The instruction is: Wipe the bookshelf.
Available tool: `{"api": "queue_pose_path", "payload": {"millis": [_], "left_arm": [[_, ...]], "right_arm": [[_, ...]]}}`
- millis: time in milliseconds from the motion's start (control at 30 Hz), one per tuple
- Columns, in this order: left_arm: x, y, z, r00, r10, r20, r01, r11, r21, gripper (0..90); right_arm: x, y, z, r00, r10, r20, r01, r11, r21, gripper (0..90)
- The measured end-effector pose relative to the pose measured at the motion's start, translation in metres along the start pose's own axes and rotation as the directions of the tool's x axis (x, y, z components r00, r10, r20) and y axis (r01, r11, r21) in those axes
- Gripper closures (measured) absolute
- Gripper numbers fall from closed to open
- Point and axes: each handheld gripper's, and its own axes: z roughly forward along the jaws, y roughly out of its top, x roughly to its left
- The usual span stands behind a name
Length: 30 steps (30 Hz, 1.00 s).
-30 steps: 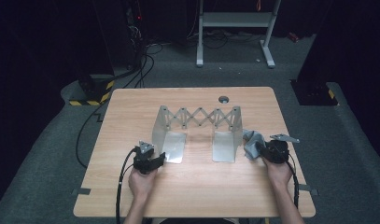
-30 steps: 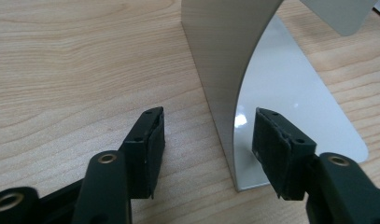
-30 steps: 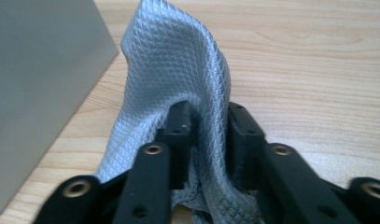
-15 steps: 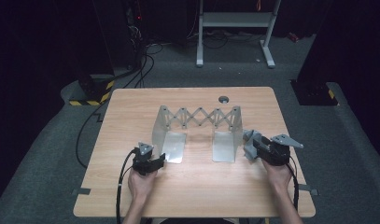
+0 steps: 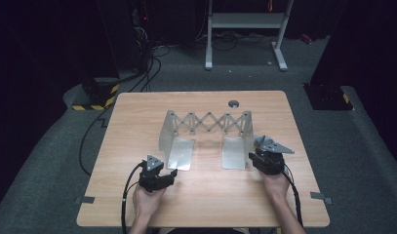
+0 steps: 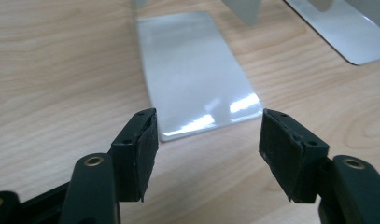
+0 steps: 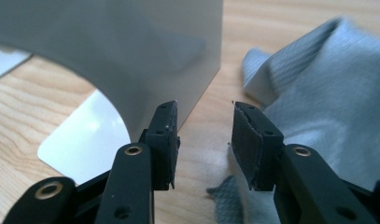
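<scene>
high view: metal bookend rack [image 5: 206, 136] centre frame, expanded; left gripper [image 5: 170, 174] lower left, right gripper [image 5: 254, 157] at rack's right plate.
left gripper view: jaws spread, just opening, empty; base plate [image 6: 194, 70] ahead, lined up for grasp.
right gripper view: jaws apart, just closing, nothing pinched; upright plate [image 7: 145, 51] upper left; grey cloth [image 7: 318, 93] right, bunched beside.

- The left tongs [image 5: 172, 172] have been opening; nothing sits between their pads, which hover before the metal rack's [image 5: 206, 127] left base plate [image 6: 197, 70].
- The right tongs [image 7: 204, 128] moved in beside the rack's right upright [image 7: 131, 51] and have just been closing, empty; the grey cloth [image 7: 327, 102] lies just beside them.
</scene>
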Motion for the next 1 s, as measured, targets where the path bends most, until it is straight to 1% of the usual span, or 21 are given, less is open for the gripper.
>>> {"api": "queue_pose_path", "payload": {"millis": [67,100,133,200,300,433,500,533,567,600,633,700,733,900,1000], "left_arm": [[-0.005,0.001,0.001,0.9997,0.006,0.024,-0.006,1.0,0.006,37.1],[-0.008,0.003,0.003,0.9995,0.02,0.026,-0.02,0.9998,0.009,36.9],[-0.012,0.005,0.004,0.9991,0.036,0.024,-0.036,0.9992,0.014,36.6],[-0.018,0.009,0.008,0.9982,0.056,0.022,-0.056,0.9983,0.013,36.3],[-0.024,0.017,0.017,0.9977,0.067,0.012,-0.068,0.997,0.036,39.9],[-0.027,0.026,0.028,0.9985,0.053,0.012,-0.054,0.9978,0.039,39.2],[-0.028,0.031,0.034,0.9984,0.056,0.005,-0.056,0.9973,0.048,38.0],[-0.028,0.034,0.036,0.9982,0.061,0.003,-0.061,0.997,0.047,37.6],[-0.029,0.036,0.038,0.9984,0.055,0.005,-0.056,0.9977,0.039,37.6],[-0.029,0.039,0.039,0.9983,0.059,0.003,-0.059,0.9977,0.034,37.5],[-0.03,0.042,0.04,0.9985,0.054,0.001,-0.054,0.9983,0.021,37.2],[-0.031,0.049,0.042,0.9989,0.047,0.011,-0.047,0.9989,-0.004,37.0],[-0.032,0.053,0.043,0.9989,0.046,0.008,-0.046,0.9989,-0.01,37.1],[-0.035,0.069,0.052,0.9992,0.04,-0.004,-0.04,0.9992,-0.007,37.7],[-0.036,0.077,0.055,0.9995,0.032,-0.002,-0.032,0.9993,-0.018,38.8]], "right_arm": [[0.001,-0.002,0.003,0.9999,-0.008,0.009,0.008,0.9999,0.011,62.7],[0.001,-0.003,0.005,1.0,-0.004,0.009,0.004,0.9999,0.016,62.9],[0.002,-0.003,0.006,1.0,-0.002,0.008,0.002,0.9997,0.026,63.2],[0.002,-0.003,0.006,0.9999,-0.008,0.01,0.008,0.9997,0.024,63.6],[0.003,-0.002,0.008,0.9998,-0.018,0.009,0.018,0.9983,0.055,65.6],[0.007,-0.001,0.011,0.9986,-0.048,0.023,0.046,0.9951,0.088,66.3],[0.007,-0.001,0.013,0.9984,-0.051,0.024,0.048,0.9937,0.101,66.4],[0.007,-0.001,0.013,0.9984,-0.05,0.024,0.048,0.993,0.108,66.5],[0.007,-0.001,0.013,0.9984,-0.051,0.027,0.047,0.9925,0.113,66.4],[0.008,-0.001,0.013,0.9981,-0.055,0.029,0.051,0.9923,0.113,66.4],[0.008,-0.001,0.013,0.9976,-0.061,0.031,0.057,0.992,0.113,66.4],[0.009,-0.001,0.014,0.9973,-0.066,0.034,0.061,0.9917,0.113,66.4],[0.009,-0.001,0.014,0.9969,-0.07,0.035,0.065,0.9915,0.113,66.4],[0.01,-0.001,0.014,0.9961,-0.078,0.04,0.073,0.9907,0.115,66.4],[0.011,-0.001,0.014,0.9955,-0.086,0.038,0.081,0.9898,0.117,66.5]]}}
